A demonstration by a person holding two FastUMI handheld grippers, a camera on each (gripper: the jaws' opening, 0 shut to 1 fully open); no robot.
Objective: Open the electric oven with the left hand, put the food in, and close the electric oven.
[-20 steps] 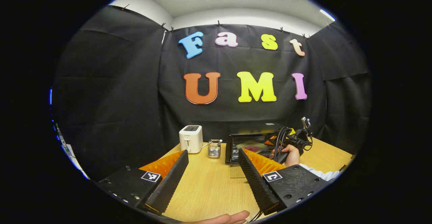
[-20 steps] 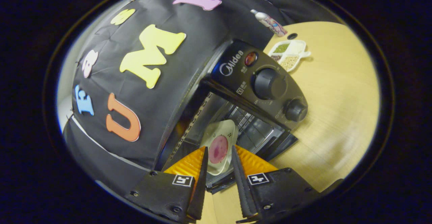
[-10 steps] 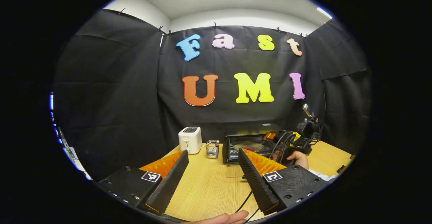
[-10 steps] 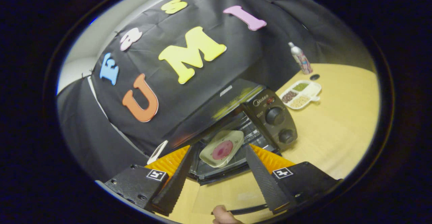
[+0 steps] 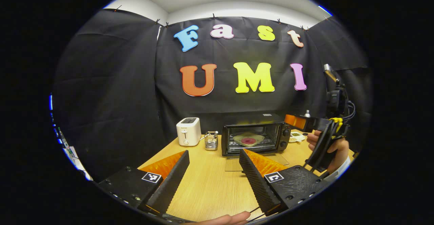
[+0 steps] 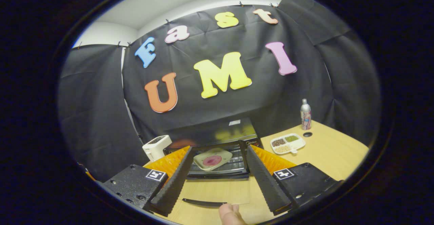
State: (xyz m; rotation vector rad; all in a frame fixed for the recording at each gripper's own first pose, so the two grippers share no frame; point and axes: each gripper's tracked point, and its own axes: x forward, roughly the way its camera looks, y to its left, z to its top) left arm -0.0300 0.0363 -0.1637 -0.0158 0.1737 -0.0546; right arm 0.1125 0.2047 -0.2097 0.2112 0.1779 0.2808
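Right gripper [image 6: 217,181] fingers spread wide, holding nothing. Oven [image 6: 217,140] door [image 6: 217,198] down on table [image 6: 332,154]; plate of food [image 6: 212,158] inside. Toaster [image 6: 156,147] left; divided dish [image 6: 288,143], bottle [image 6: 305,114] right.

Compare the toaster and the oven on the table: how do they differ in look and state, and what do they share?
The toaster is white and upright, with its slot on top; the oven is black, wider and front-loading. The toaster looks empty, while the oven holds a plate of food and its glass door lies folded down. Both stand on the wooden table near the wall.

White toaster [image 5: 188,131], glass holder [image 5: 211,140], divided snack tray [image 6: 288,143], bottle [image 6: 305,114], wooden table [image 5: 210,184]
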